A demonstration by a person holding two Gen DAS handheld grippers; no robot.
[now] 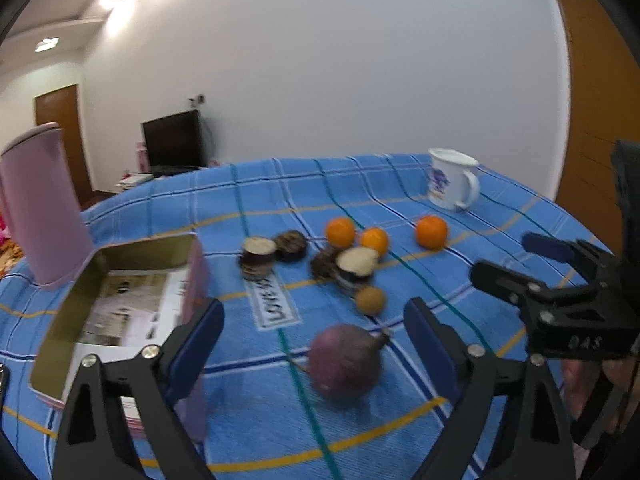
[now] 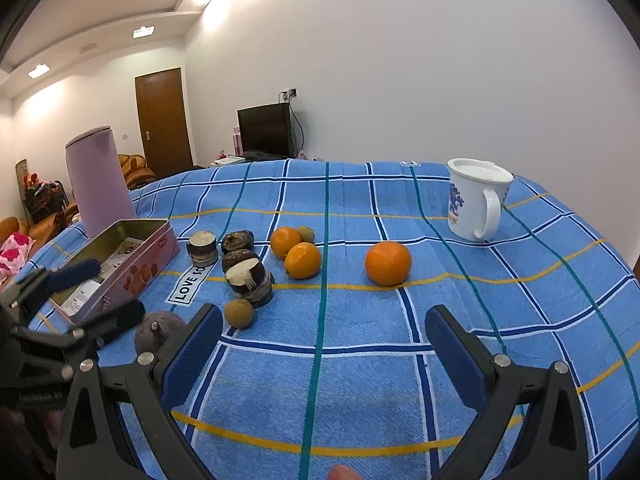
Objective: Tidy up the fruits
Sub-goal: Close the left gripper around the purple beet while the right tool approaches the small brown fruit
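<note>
While purple fruit (image 1: 344, 362) sits between fingers (image 1: 430, 344), untouched.

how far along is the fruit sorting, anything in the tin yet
Nothing looks sorted yet: the open pink metal tin holds only printed paper. In hand: the left gripper has its jaws open around the round purple fruit, not gripping it. Left: three oranges, two small brown round fruits and the cut brown pieces lie on the blue checked cloth. The right gripper is open and empty.

White walls (image 2: 400, 60), brown door (image 2: 162, 120), dark screen (image 2: 266, 130), lit ceiling lights (image 2: 39, 71), orange sofa (image 2: 136, 170)
</note>
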